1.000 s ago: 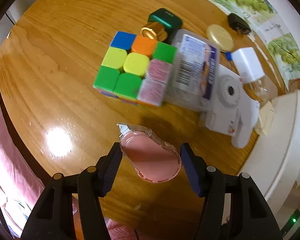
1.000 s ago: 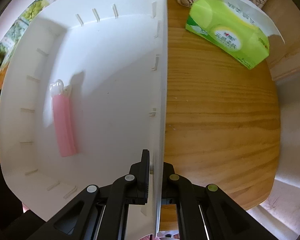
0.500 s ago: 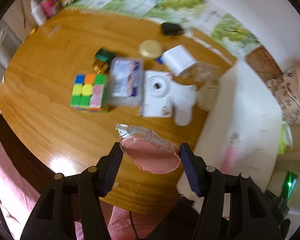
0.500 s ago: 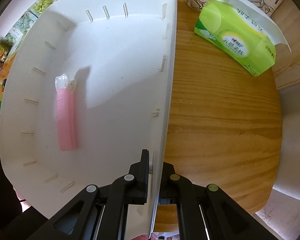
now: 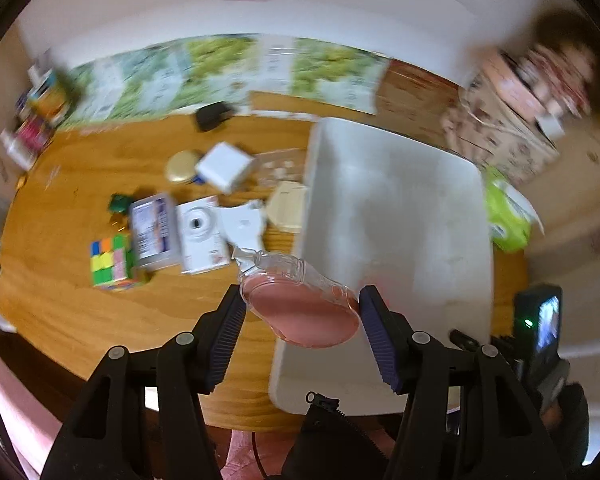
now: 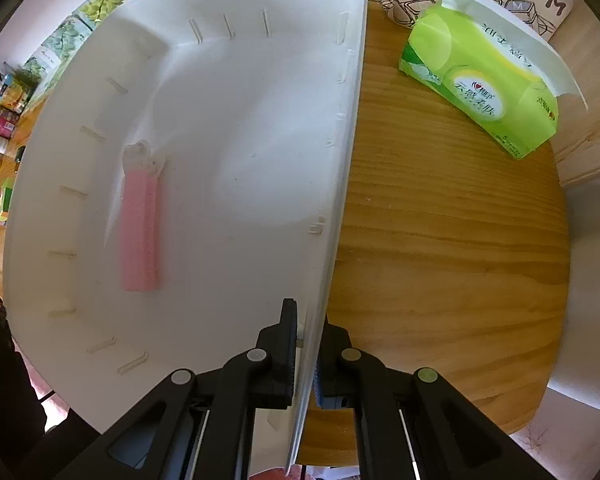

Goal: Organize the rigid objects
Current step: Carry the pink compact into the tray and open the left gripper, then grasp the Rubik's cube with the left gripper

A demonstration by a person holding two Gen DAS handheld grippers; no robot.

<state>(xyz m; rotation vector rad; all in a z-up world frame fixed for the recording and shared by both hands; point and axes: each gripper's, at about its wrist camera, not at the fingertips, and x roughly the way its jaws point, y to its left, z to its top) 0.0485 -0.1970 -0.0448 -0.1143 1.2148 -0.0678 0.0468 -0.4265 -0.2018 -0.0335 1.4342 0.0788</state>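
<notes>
Bin (image 6: 236,128) rim clamped by right tongs (image 6: 306,344); interior mostly bare.

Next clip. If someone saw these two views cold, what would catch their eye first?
Probably the pink-and-clear flat case held in the left gripper, hanging over the near corner of the big white bin. Next, the right gripper clamped on the bin's wall, with a pink item lying alone inside. Then the bright cube puzzle among the clutter left of the bin.
</notes>
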